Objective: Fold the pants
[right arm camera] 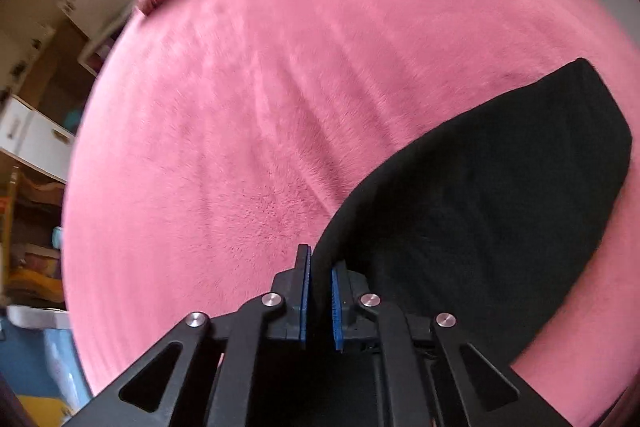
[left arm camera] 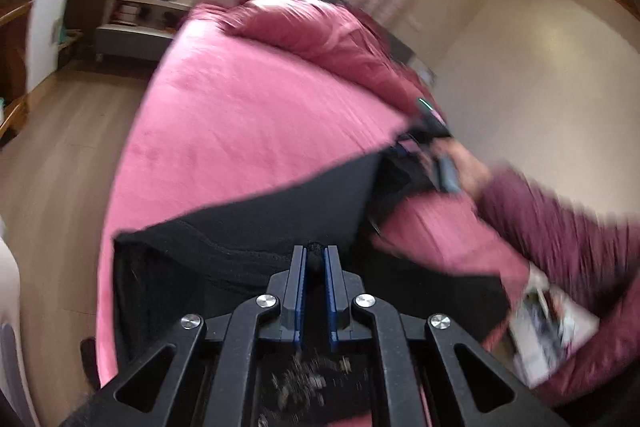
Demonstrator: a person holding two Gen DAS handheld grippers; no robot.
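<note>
Gripping the black pants (left arm camera: 256, 203), your left gripper (left arm camera: 315, 259) sat at the lower centre of the left wrist view, its blue pads clenched on a fold of the fabric. The pants lay across the pink bed cover (left arm camera: 248, 99). At the right of that frame your right gripper (left arm camera: 430, 131) was blurred. In the right wrist view it (right arm camera: 320, 267) was clamped on the edge of the pants (right arm camera: 480, 187).
</note>
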